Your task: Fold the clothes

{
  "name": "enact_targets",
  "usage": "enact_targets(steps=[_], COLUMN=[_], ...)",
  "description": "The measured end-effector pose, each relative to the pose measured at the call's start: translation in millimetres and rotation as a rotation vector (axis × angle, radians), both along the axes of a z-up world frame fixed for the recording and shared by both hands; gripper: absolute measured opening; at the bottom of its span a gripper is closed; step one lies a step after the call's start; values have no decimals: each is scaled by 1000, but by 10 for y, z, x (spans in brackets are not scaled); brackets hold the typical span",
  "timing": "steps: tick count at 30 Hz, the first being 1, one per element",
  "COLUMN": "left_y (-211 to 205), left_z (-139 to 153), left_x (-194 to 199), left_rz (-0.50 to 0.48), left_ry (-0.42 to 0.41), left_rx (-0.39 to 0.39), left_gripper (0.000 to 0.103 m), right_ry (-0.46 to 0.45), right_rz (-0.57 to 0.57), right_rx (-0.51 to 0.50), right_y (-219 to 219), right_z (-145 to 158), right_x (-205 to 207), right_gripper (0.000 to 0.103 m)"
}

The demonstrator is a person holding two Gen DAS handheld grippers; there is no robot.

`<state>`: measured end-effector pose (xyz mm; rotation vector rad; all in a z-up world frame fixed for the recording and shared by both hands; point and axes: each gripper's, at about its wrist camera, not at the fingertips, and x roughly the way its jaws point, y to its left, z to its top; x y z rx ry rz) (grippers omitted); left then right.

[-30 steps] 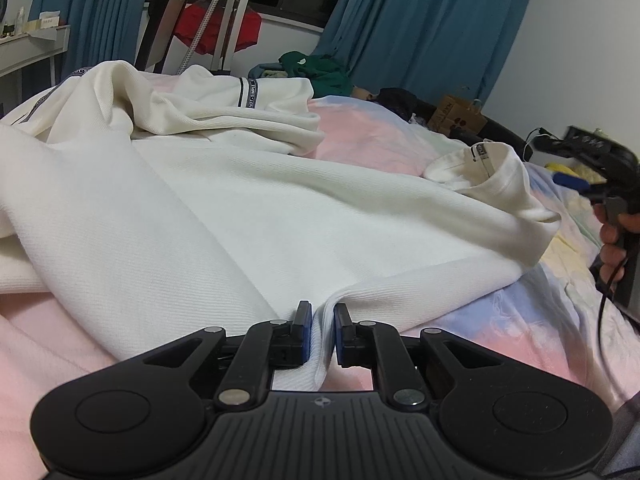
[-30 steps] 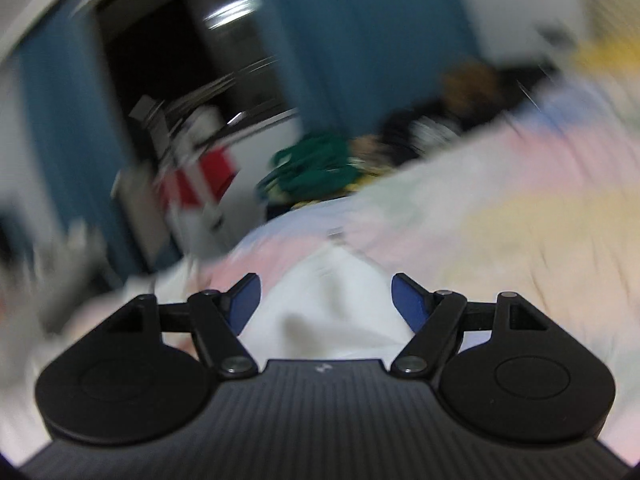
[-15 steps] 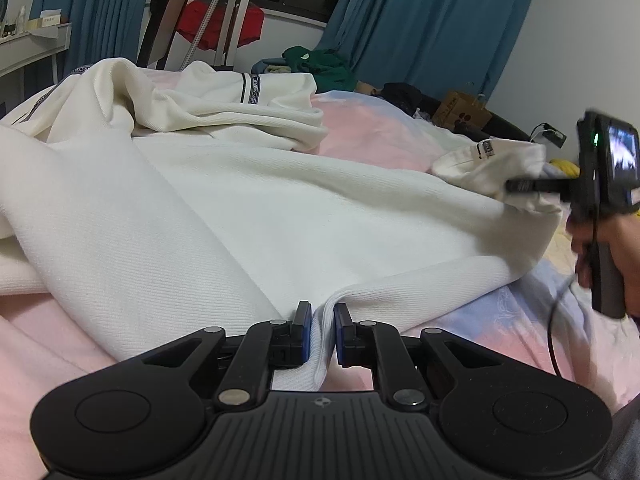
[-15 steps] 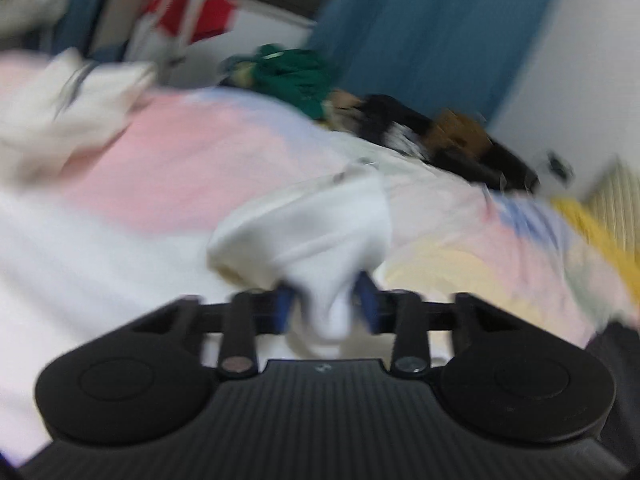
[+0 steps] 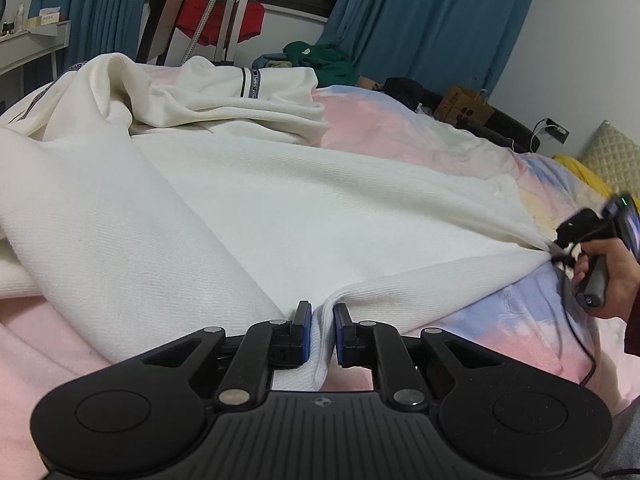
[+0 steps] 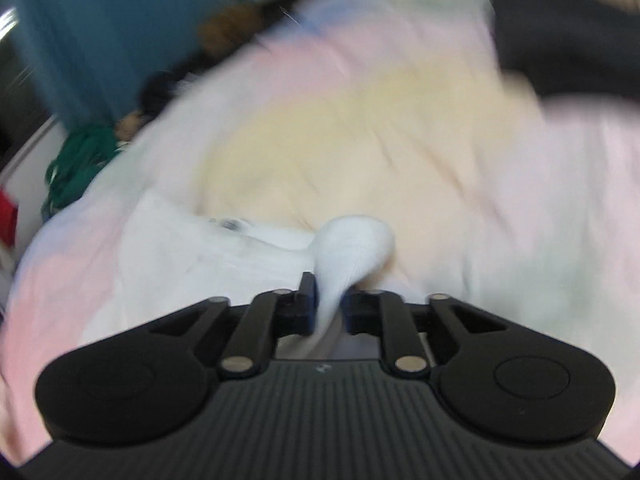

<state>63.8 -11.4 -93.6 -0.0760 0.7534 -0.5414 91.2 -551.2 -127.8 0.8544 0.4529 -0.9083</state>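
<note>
A cream-white knit garment (image 5: 280,200) lies spread over the pastel bedsheet (image 5: 400,132), with its top bunched at the far left. My left gripper (image 5: 320,312) is shut on the ribbed hem at the near edge. At the right edge of the left wrist view, a hand (image 5: 616,280) holds my right gripper (image 5: 560,248), which pinches the garment's right corner and keeps the cloth taut. The blurred right wrist view shows a white wad of that garment (image 6: 352,244) between the pads of my right gripper (image 6: 330,292). Its jaws are opening slightly while the pads still press on the cloth.
A green clothes pile (image 5: 320,60) and dark items lie at the bed's far side by blue curtains (image 5: 432,20). A drying rack with a red garment (image 5: 216,16) stands behind. A cardboard box (image 5: 464,106) and a quilted cushion (image 5: 612,156) are at the right.
My right gripper closed on the garment's right corner and swept it rightward and down, flattening the upturned fold and stretching the cloth. The left gripper kept still, gripping the hem.
</note>
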Motion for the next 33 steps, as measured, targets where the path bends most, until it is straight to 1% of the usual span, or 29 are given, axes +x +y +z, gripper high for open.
enact_targets(steps=[1, 2, 3, 4, 6, 7, 8, 10, 12, 13, 16, 19, 21, 23, 25, 26, 27, 29, 30, 31, 32, 33], left_y=[-4, -7, -11, -14, -15, -14, -17, -11, 1, 9, 38, 63, 105, 172, 254, 330, 408, 611, 727, 862, 1000, 1137], left_z=[-4, -7, -4, -2, 0, 0, 1, 1, 7, 9, 21, 53, 85, 138, 206, 244, 283, 361, 385, 389, 367, 343], left_x=[4, 7, 4, 2, 4, 7, 11, 16, 18, 22, 42, 53, 42, -13, -95, -144, -190, -253, -263, -260, -242, -224], left_rz=[1, 1, 1, 1, 2, 3, 4, 6, 9, 13, 28, 40, 54, 60, 61, 77, 94, 153, 191, 241, 307, 374], left_ry=[1, 1, 1, 0, 4, 6, 8, 12, 17, 21, 33, 44, 58, 70, 77, 86, 94, 109, 120, 140, 163, 185], left_rx=[2, 3, 4, 5, 1, -2, -5, -12, -22, -30, -61, -79, -96, -103, -100, -113, -126, -174, -211, -258, -301, -342], left_gripper=[13, 13, 13, 13, 13, 13, 13, 13, 13, 13, 13, 15, 22, 24, 34, 46, 57, 61, 65, 68, 76, 79], right_ry=[-49, -111, -174, -200, -245, -254, -263, -265, -304, -318, -313, -311, -261, -255, -267, -282, -298, -304, -306, -317, -330, -344], right_rz=[-34, -72, -110, -115, -121, -113, -104, -111, -109, -91, -7, 65, 121, 112, 100, 92, 85, 94, 98, 91, 82, 60], right_rx=[89, 156, 221, 238, 266, 259, 251, 265, 302, 316, 351, 383, 328, 321, 327, 336, 346, 348, 350, 358, 367, 376], right_y=[-115, -163, -206, -200, -181, -144, -104, -41, 7, 30, 217, 256, 253, 195, 141, 118, 94, 94, 84, 71, 58, 46], right_z=[-93, -121, -143, -119, -63, -30, 4, 44, 51, 59, 71, 4, -39, -97, -139, -150, -161, -158, -159, -164, -169, -175], right_x=[-96, -187, -278, -325, -412, -440, -465, -520, -572, -559, -373, -247, -135, -108, -118, -144, -170, -215, -230, -261, -294, -334], right_gripper=[25, 29, 35, 38, 55, 62, 71, 72, 72, 72, 72, 72, 70, 70, 70, 69, 69, 69, 69, 69, 68, 69])
